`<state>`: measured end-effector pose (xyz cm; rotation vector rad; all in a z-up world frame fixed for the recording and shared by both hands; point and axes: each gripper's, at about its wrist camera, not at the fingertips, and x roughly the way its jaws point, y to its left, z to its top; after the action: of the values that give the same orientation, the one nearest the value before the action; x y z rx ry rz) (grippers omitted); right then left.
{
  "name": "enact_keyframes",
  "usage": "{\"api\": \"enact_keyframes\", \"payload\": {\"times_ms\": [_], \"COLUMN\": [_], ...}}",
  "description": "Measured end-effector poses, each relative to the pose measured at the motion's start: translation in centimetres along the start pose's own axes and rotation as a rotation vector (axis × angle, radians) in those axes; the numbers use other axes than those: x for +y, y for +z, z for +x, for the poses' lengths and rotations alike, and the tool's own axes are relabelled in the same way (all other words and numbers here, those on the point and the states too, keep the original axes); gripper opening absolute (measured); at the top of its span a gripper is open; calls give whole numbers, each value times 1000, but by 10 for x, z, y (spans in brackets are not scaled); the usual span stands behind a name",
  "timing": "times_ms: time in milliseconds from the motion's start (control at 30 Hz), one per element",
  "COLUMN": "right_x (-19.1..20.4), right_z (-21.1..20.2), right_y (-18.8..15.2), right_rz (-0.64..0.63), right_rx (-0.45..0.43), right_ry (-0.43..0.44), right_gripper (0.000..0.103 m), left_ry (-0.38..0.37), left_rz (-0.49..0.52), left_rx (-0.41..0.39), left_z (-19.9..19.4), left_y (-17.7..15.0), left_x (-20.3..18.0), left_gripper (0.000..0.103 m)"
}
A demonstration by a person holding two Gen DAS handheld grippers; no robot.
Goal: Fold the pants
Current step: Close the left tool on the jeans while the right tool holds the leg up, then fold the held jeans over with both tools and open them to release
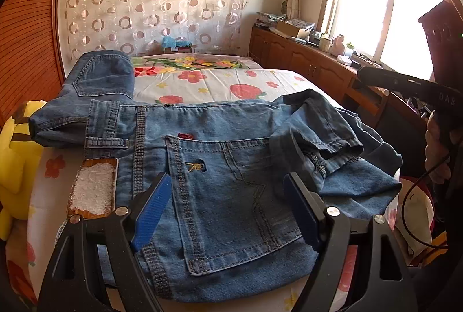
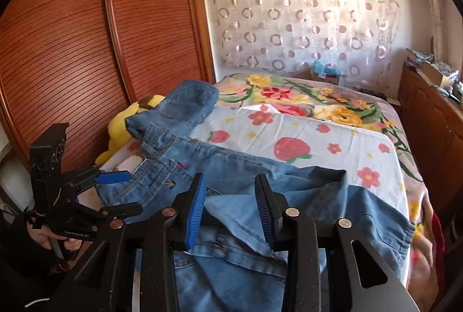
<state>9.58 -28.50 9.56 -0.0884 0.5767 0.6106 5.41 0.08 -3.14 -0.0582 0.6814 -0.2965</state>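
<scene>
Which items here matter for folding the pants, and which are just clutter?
Job: jeans, left gripper open above them, right gripper open, bed sheet.
Clutter: second folded jeans, yellow plush toy, wooden brush.

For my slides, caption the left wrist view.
Open left hand-held gripper above the jeans lying on a floral bed.

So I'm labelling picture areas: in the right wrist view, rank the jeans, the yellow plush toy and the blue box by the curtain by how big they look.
Largest to smallest as they look:
1. jeans
2. yellow plush toy, partly hidden behind the jeans
3. blue box
The box is farthest from the camera, so its true size is unsure.
</scene>
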Motion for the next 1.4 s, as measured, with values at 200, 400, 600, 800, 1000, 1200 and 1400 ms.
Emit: {"api": "enact_keyframes", "payload": {"times_ms": [200,400,600,800,1000,1200,1400], "right_x": [-7,-15,-27,-23,-30,-29,-16], "right_z": [-3,17,24,35,41,43,23], "right_y": [-15,-40,-54,-55,-58,-50,-14], "right_rz": [16,73,140,196,248,230,170], "right_rx": [1,66,125,154,176,160,50], "right_ry": [-74,-140,-152,-126,-71,-6,19], "right_gripper": [41,47,47,53,53,15,6], "left_ry": [-27,-86,-140,-144,-128,-146,-159], "left_rz": [34,78,107,132,128,95,87], "left_rx": [4,12,27,83,106,64,-12], "left_z": [7,18,33,55,65,49,16], "left_y": [8,16,24,25,18,20,27], "left_x": [-14,-34,-50,-57,-52,-46,-41], "left_gripper": [80,80,62,37,18,8,8]}}
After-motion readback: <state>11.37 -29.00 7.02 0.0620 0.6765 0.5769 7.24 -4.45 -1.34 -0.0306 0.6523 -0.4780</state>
